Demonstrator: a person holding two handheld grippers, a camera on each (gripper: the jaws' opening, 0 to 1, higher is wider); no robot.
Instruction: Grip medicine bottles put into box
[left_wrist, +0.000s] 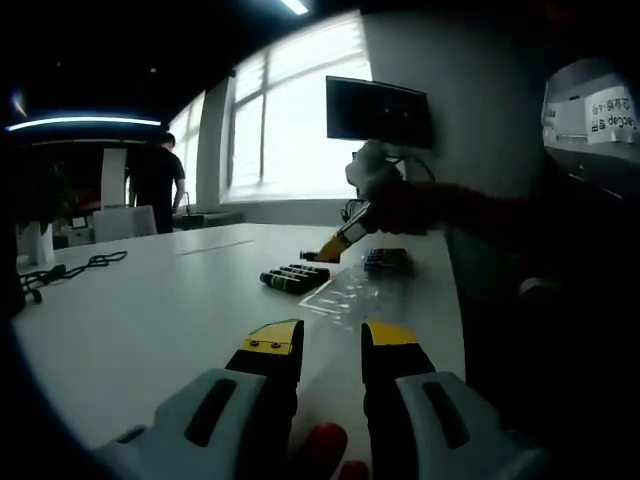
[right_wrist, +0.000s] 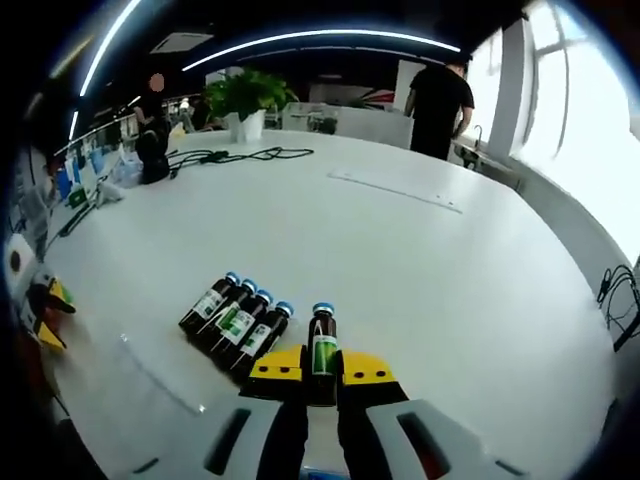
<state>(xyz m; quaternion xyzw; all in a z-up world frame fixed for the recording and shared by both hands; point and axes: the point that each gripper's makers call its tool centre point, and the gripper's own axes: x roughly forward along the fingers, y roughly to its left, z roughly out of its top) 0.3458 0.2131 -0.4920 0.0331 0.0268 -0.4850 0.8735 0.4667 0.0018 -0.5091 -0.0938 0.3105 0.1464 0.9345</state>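
Note:
Several dark medicine bottles with blue caps and green labels lie side by side on the white table. My right gripper is shut on one more bottle, whose cap points away from the camera. In the left gripper view, that gripper reaches in from the right in a gloved hand and hangs just over the bottle row. A clear plastic box lies beside the row. My left gripper hovers low over the table, open, with nothing between its yellow tips.
A person in black stands by the windows at the far side. Black cables and a potted plant sit at the back of the table. A dark monitor hangs on the wall. The table edge runs along the right.

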